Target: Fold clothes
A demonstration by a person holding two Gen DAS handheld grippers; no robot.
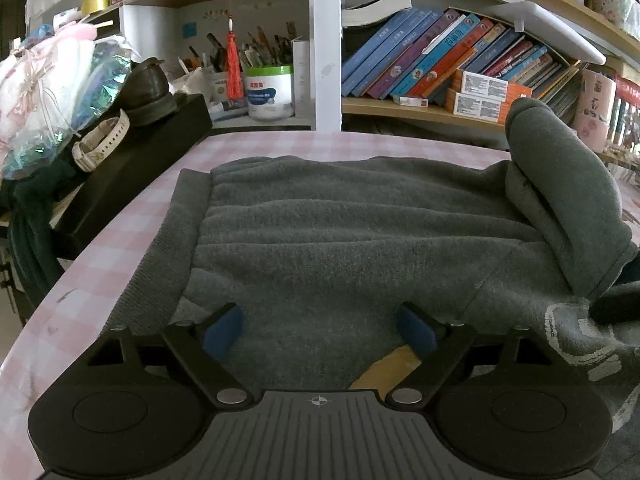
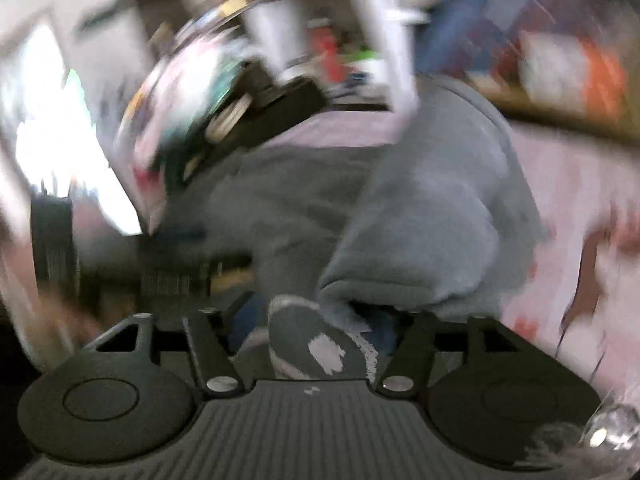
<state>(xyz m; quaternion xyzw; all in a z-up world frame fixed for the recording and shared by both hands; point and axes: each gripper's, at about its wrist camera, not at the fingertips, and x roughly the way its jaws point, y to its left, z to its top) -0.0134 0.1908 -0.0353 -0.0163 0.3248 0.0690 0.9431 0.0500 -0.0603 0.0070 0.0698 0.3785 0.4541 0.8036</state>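
On the far left of the left wrist view, a black box (image 1: 132, 184) sits along the left edge of the desk (image 1: 100, 256), carrying a dark leather shoe (image 1: 148, 92) and a cream wristband (image 1: 102, 144), with crinkled plastic bags (image 1: 60, 96) heaped beside it. The desk wears a pink-and-white checked cloth. Spread across its middle lies a grey sweatshirt (image 1: 340, 232), its ribbed hem running down the left side and its body rumpled in soft horizontal creases. The left gripper (image 1: 320, 330) hovers low over the near part of the sweatshirt with its blue-padded fingers (image 1: 224, 332) spread wide and nothing between them. Behind the desk, a shelf holds a white tub with a green lid (image 1: 269, 92), a red tassel (image 1: 233, 68) hanging in front of it, and further right a row of leaning books (image 1: 440, 56). At the right edge, a grey sleeve (image 1: 568, 200) is lifted and folded back over the sweatshirt body.

The right wrist view is heavily smeared by motion. The right gripper (image 2: 316, 344) is pinching a bunch of the grey sweatshirt (image 2: 316, 344) bearing white print, and the sleeve (image 2: 432, 216) rises from that pinch above the desk (image 2: 580, 184).
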